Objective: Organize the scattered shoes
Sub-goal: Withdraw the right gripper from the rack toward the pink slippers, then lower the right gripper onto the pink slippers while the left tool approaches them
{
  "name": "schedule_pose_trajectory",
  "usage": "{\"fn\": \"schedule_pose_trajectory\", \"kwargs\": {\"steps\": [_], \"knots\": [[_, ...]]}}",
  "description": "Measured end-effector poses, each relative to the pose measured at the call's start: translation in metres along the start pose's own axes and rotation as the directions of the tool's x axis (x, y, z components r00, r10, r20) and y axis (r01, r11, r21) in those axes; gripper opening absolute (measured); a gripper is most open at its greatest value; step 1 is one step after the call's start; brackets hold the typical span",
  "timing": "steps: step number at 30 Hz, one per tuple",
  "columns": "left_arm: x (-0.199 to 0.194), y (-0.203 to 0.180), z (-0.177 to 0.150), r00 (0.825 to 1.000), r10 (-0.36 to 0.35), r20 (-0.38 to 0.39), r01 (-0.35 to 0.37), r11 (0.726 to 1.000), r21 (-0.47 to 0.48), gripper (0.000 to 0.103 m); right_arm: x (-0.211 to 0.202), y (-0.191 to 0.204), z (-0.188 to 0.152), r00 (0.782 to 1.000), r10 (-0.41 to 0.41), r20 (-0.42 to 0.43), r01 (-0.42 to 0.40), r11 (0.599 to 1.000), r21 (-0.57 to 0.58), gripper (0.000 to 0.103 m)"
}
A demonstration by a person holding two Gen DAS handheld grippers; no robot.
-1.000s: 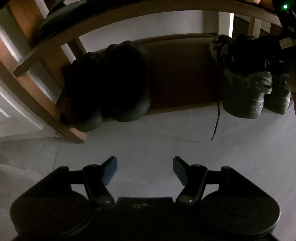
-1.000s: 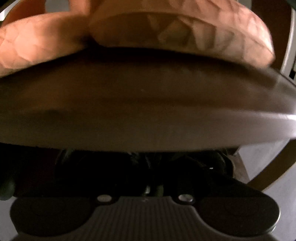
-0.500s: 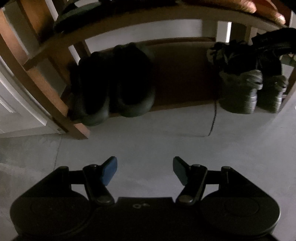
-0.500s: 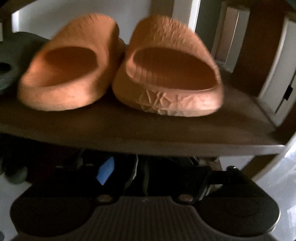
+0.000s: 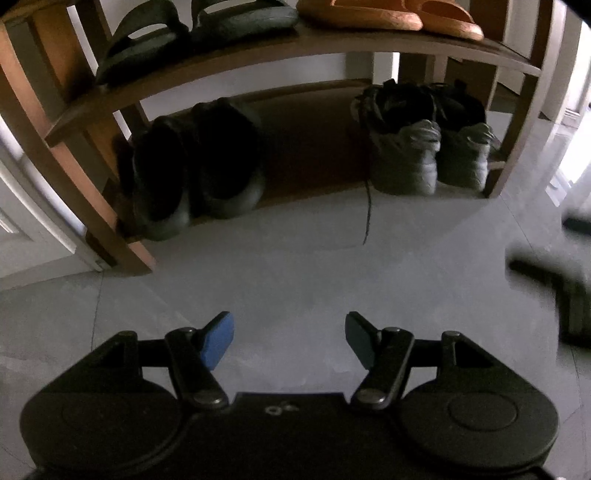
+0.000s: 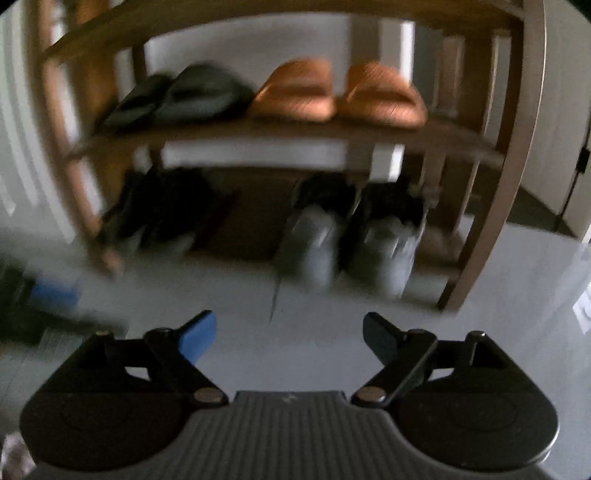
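A wooden shoe rack [image 5: 369,48] [image 6: 480,147] stands on the grey floor. Its upper shelf holds dark sandals [image 5: 192,33] [image 6: 177,96] on the left and orange slippers [image 5: 388,14] [image 6: 340,96] on the right. The bottom shelf holds a pair of black shoes [image 5: 192,166] [image 6: 162,206] on the left and grey sneakers [image 5: 428,147] [image 6: 351,240] on the right, one lace trailing onto the floor. My left gripper [image 5: 290,339] hangs open over bare floor, nothing between its fingers. My right gripper [image 6: 290,339] is back from the rack, its jaws opening with nothing between them.
The right gripper shows as a dark blur at the right edge [image 5: 554,288] of the left wrist view. A blue-padded blur at the left edge [image 6: 44,295] of the right wrist view is the left gripper. White walls and a door frame [image 6: 580,162] flank the rack.
Both grippers have drawn back from the rack. The right one left the lower shelf, rose past the orange slippers and opened wide. The left one stays equally open.
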State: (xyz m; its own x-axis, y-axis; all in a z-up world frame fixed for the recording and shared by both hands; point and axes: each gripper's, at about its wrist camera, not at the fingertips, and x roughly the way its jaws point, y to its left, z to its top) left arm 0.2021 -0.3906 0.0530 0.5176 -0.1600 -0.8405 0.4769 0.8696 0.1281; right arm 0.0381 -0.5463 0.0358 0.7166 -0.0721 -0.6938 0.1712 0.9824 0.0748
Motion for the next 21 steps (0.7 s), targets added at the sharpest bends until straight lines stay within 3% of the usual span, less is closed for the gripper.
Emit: {"fn": "schedule_pose_trajectory", "kwargs": {"steps": [6, 8, 11, 13, 15, 17, 21], "knots": [[-0.007, 0.016, -0.016, 0.998, -0.061, -0.004, 0.061, 0.996, -0.069, 0.067, -0.009, -0.004, -0.024, 0.992, 0.011, -0.124, 0.001, 0.996, 0.092, 0.088], [-0.012, 0.033, -0.029, 0.998, -0.067, -0.020, 0.064, 0.994, -0.091, 0.067, -0.021, 0.001, -0.029, 0.988, 0.031, -0.152, -0.020, 0.997, 0.075, 0.088], [-0.021, 0.067, -0.054, 0.998, -0.051, -0.045, 0.045, 0.991, -0.123, 0.067, -0.028, 0.020, -0.035, 0.974, 0.135, -0.181, -0.141, 0.990, -0.017, 0.088], [-0.027, 0.088, -0.073, 0.998, 0.008, -0.064, -0.016, 0.992, -0.125, 0.067, -0.028, 0.042, -0.042, 0.933, 0.288, -0.217, -0.316, 0.943, -0.103, 0.088], [-0.038, 0.115, -0.105, 0.989, 0.100, -0.110, -0.112, 0.988, -0.105, 0.067, -0.022, 0.057, -0.049, 0.888, 0.376, -0.264, -0.419, 0.899, -0.130, 0.088], [-0.047, 0.131, -0.132, 0.980, 0.140, -0.145, -0.155, 0.983, -0.102, 0.067, -0.016, 0.071, -0.058, 0.845, 0.450, -0.290, -0.505, 0.849, -0.153, 0.088], [-0.061, 0.154, -0.187, 0.958, 0.161, -0.236, -0.203, 0.965, -0.165, 0.067, -0.002, 0.102, -0.080, 0.720, 0.603, -0.344, -0.684, 0.699, -0.209, 0.088]]}}
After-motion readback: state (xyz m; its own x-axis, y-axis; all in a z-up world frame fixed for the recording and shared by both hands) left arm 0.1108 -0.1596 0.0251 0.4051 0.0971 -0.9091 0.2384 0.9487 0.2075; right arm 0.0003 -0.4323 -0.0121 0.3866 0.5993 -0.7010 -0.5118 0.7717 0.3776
